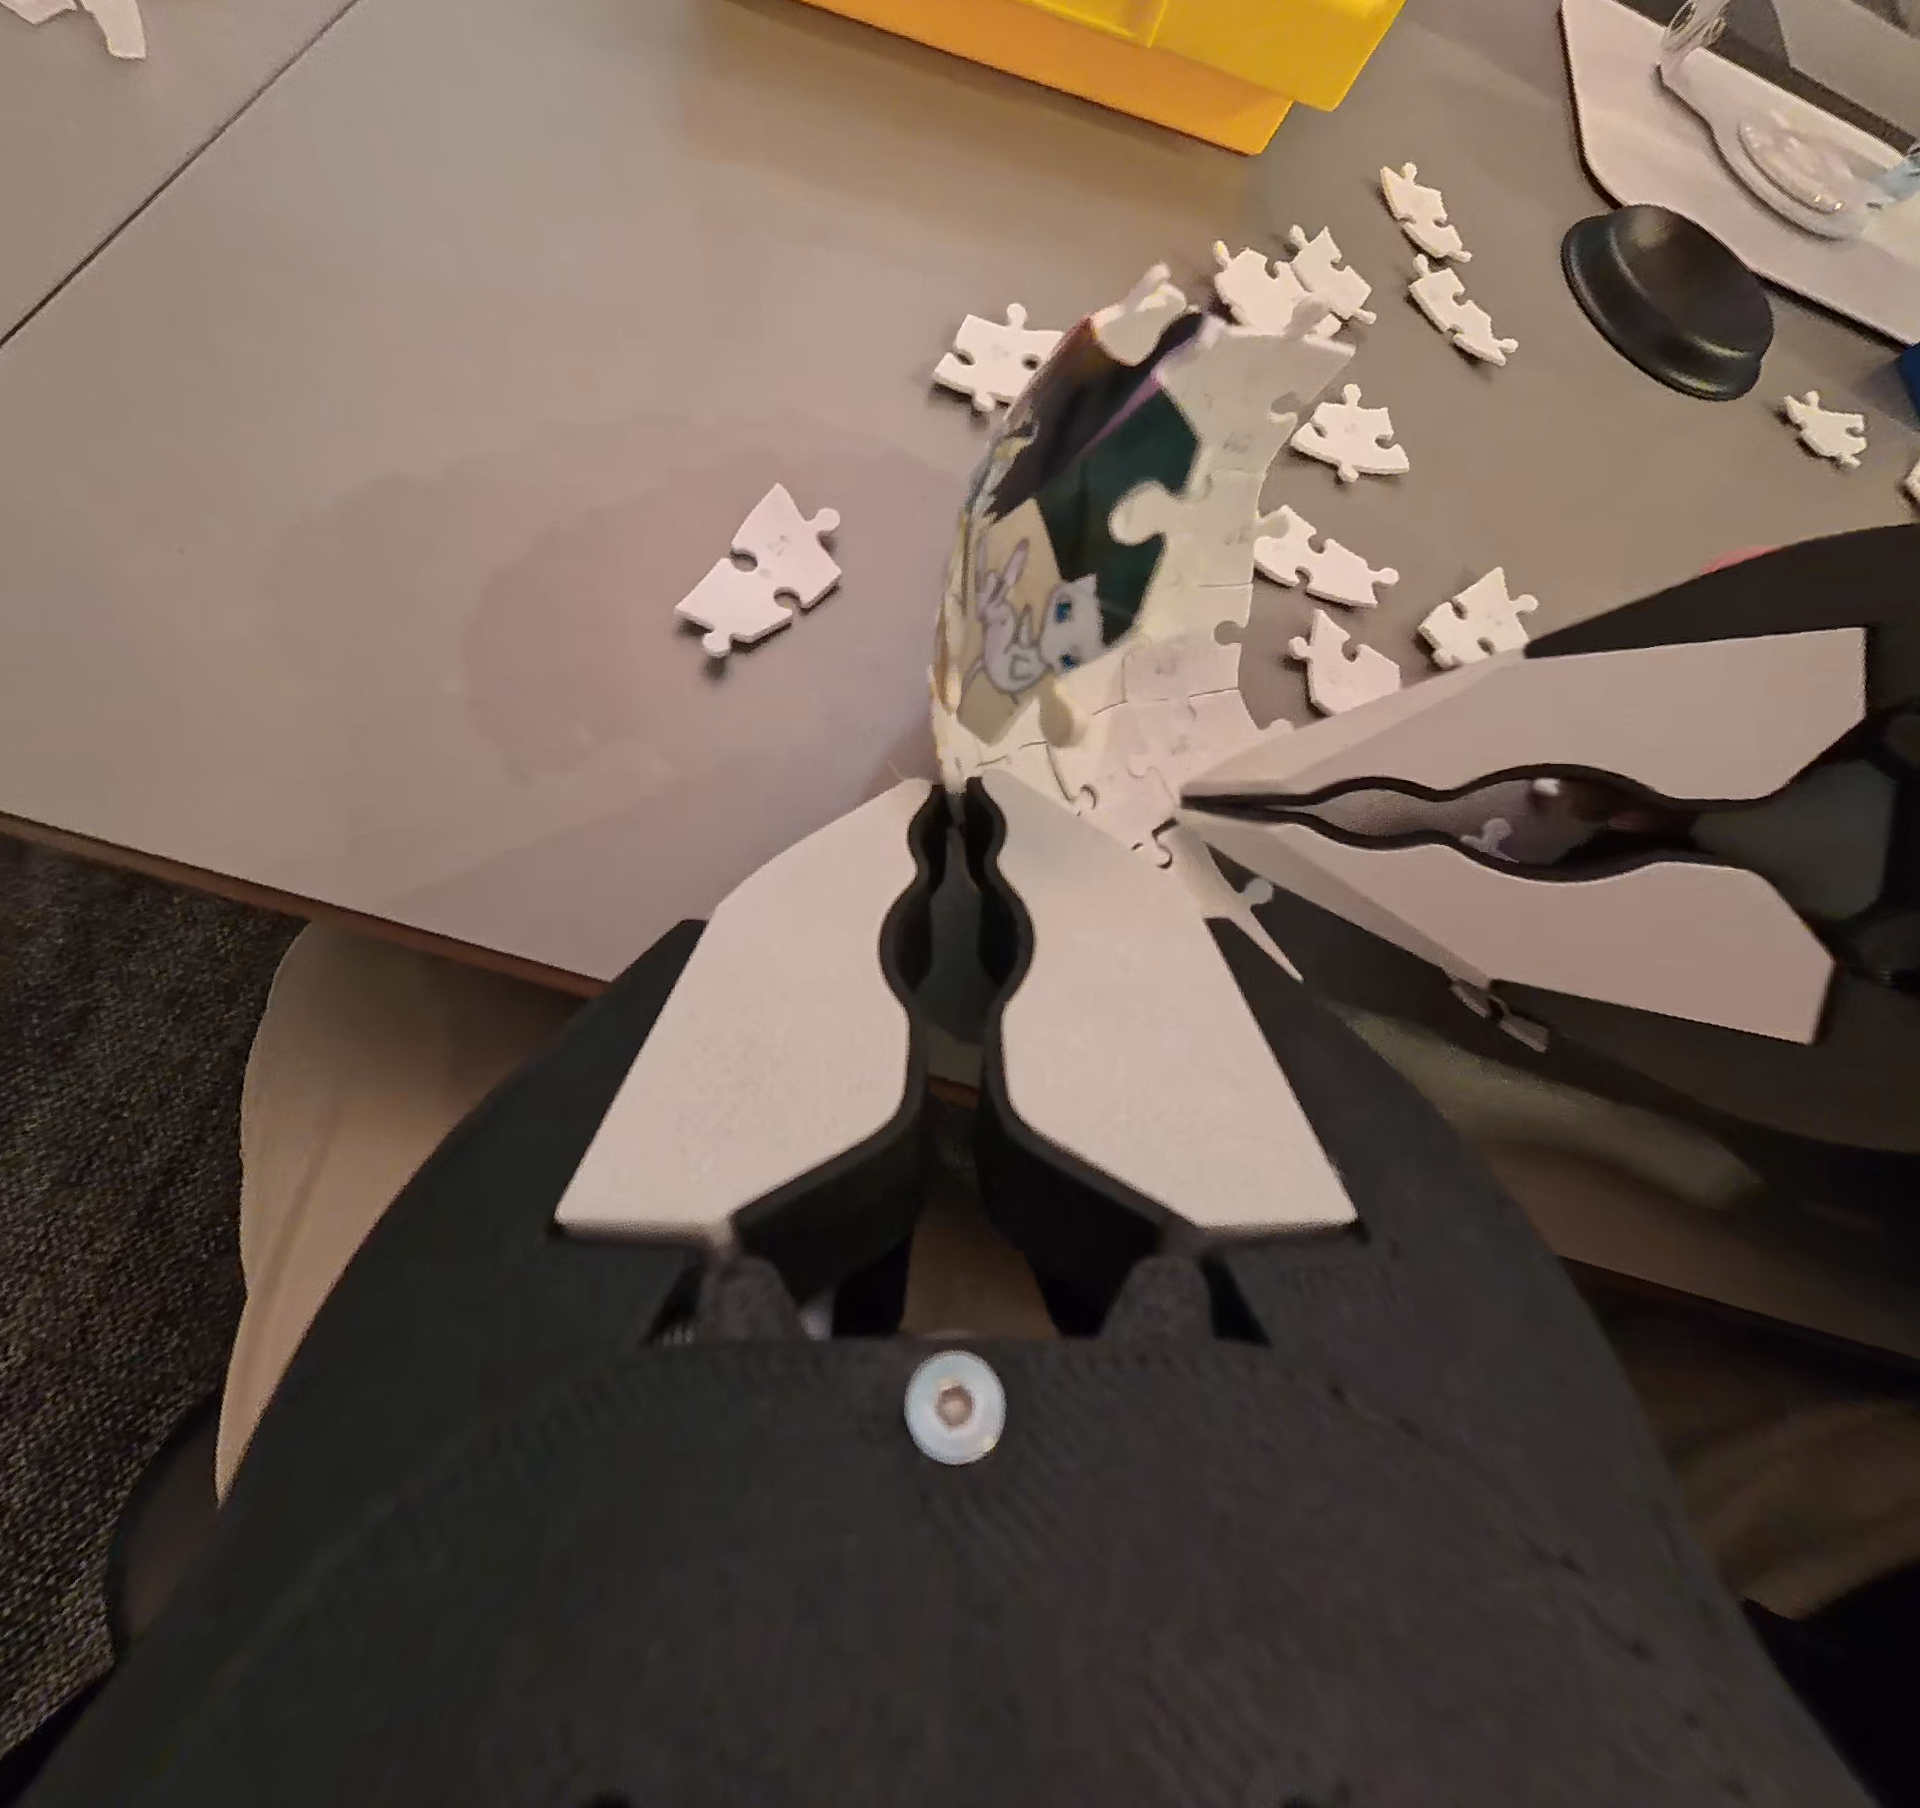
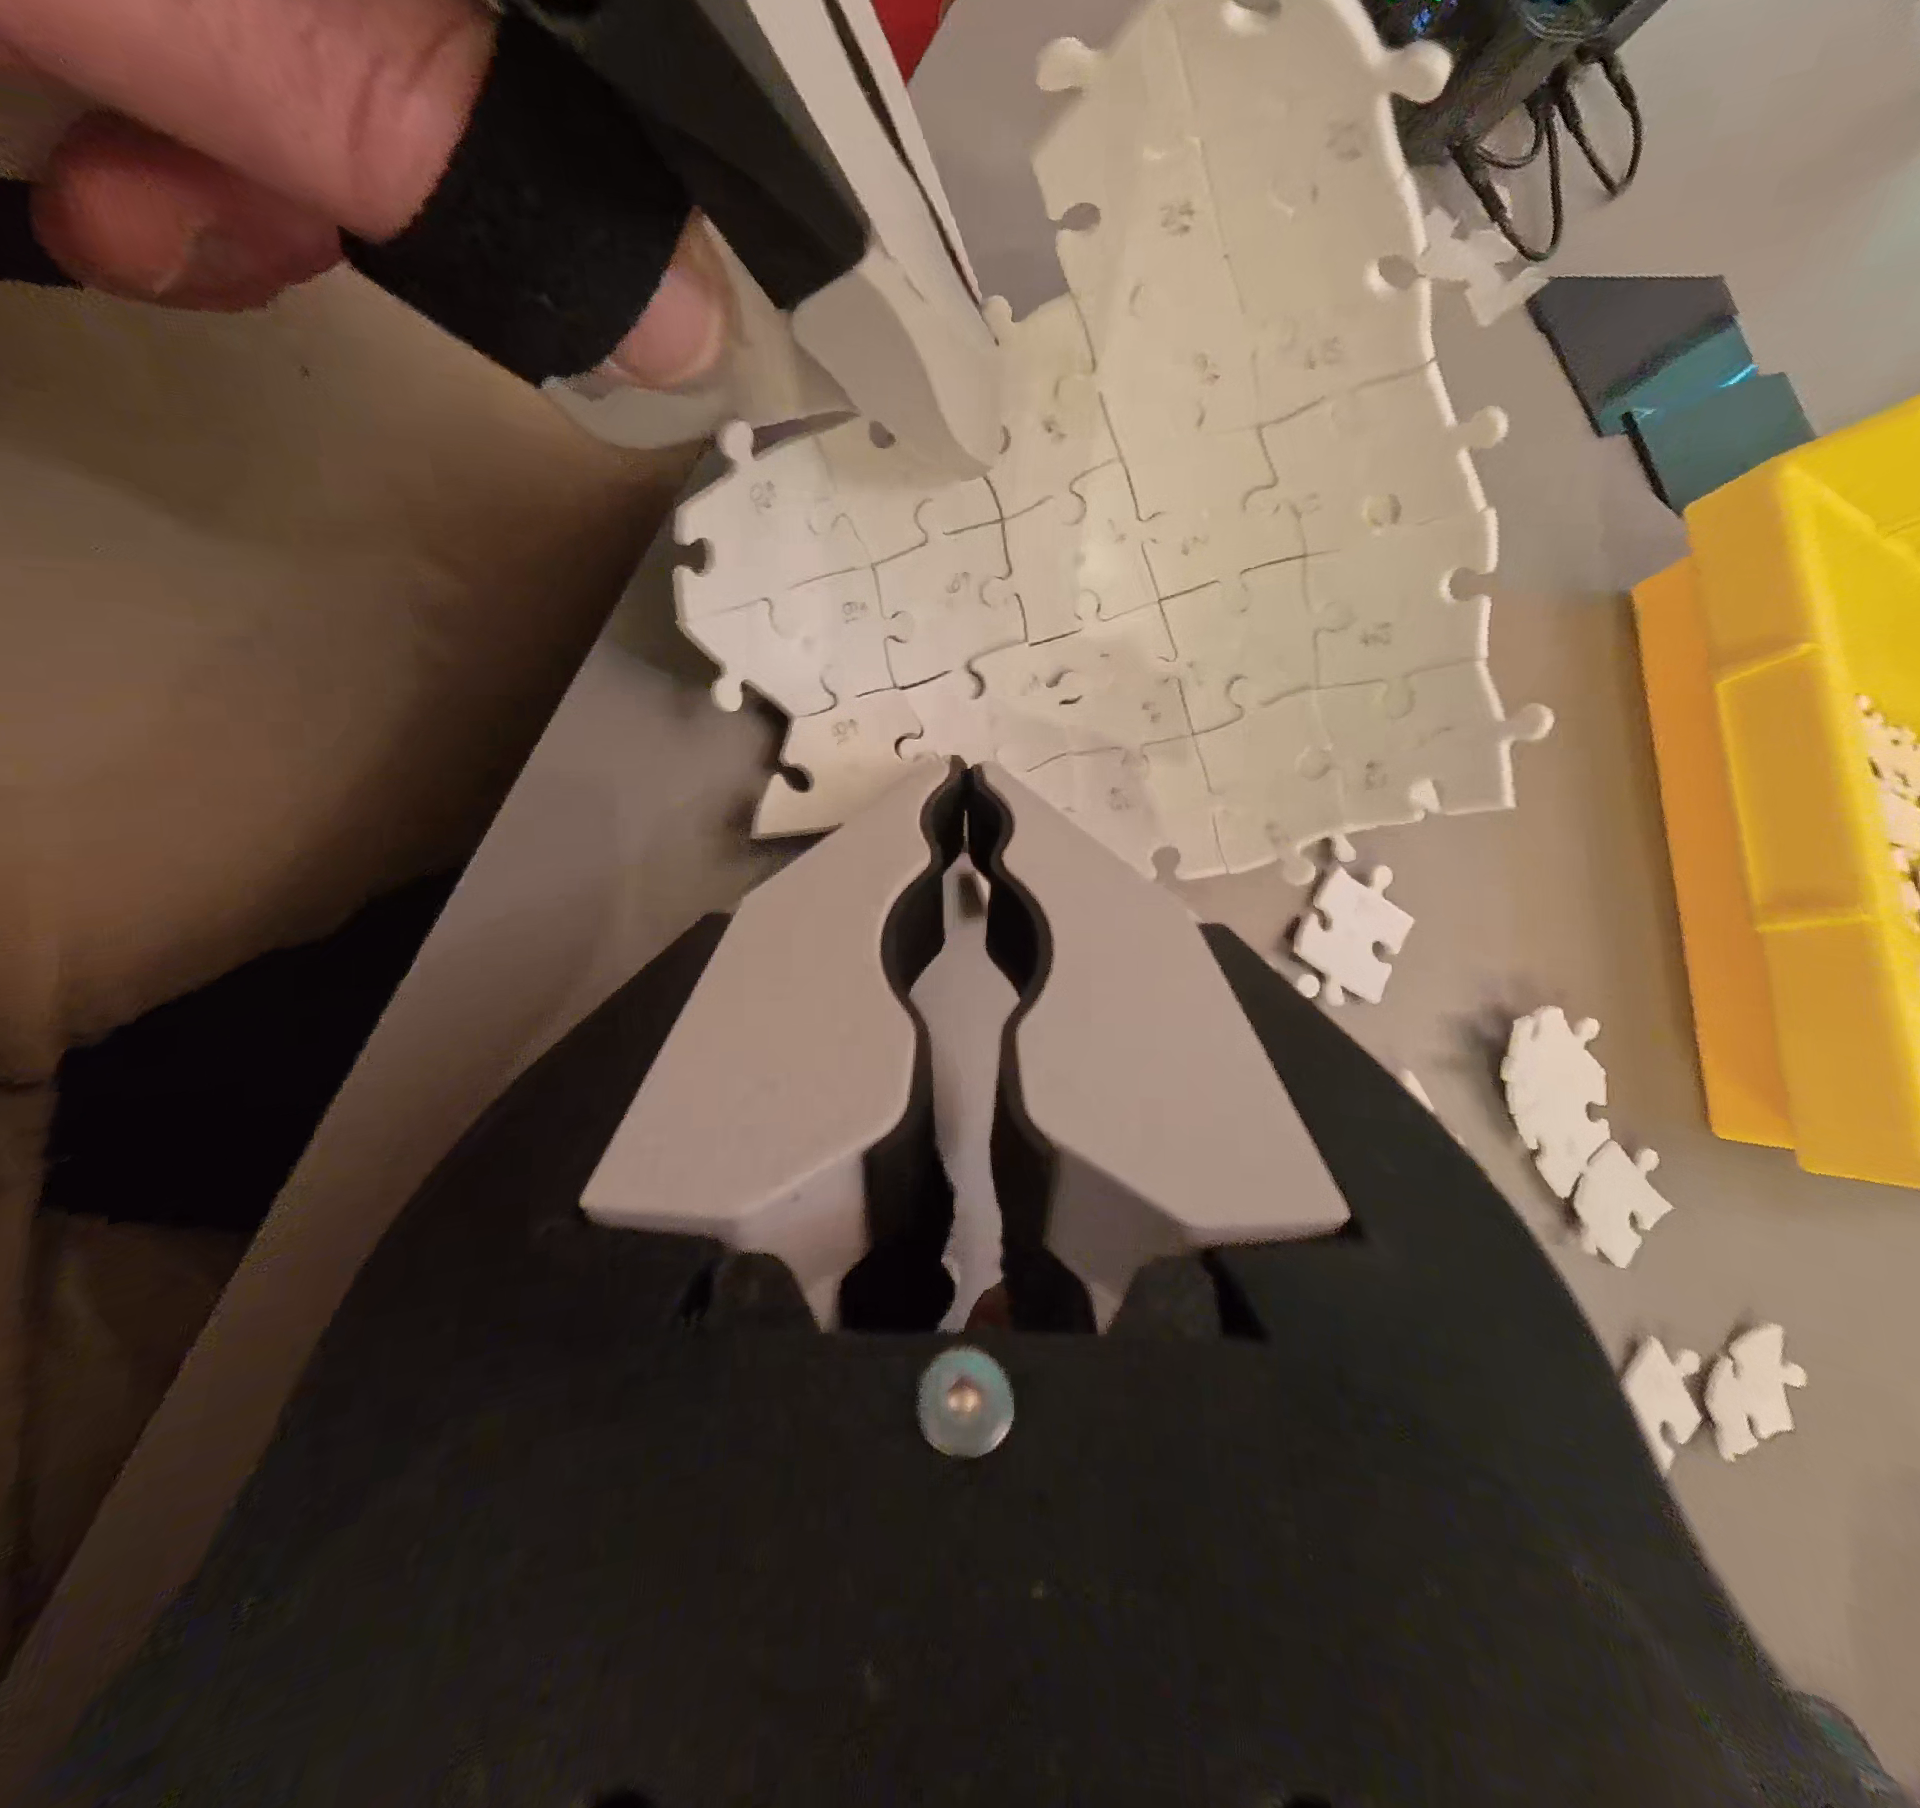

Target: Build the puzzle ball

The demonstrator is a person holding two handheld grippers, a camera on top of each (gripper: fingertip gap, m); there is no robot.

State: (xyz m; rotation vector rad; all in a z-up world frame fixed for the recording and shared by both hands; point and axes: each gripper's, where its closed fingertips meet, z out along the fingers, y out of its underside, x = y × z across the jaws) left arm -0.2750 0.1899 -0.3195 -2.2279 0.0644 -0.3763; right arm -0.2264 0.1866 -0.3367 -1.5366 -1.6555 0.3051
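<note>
Half-built puzzle ball upright over the table edge, both tongs clamped on its lower rim.

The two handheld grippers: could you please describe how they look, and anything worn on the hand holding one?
Both the left gripper and right gripper have matte black textured bodies and pale grey wedge-shaped fingers lined with wavy black inner pads. A silver screw with a washer sits in each body's centre. The hand has a black fabric band across one finger. No cables show.
</note>
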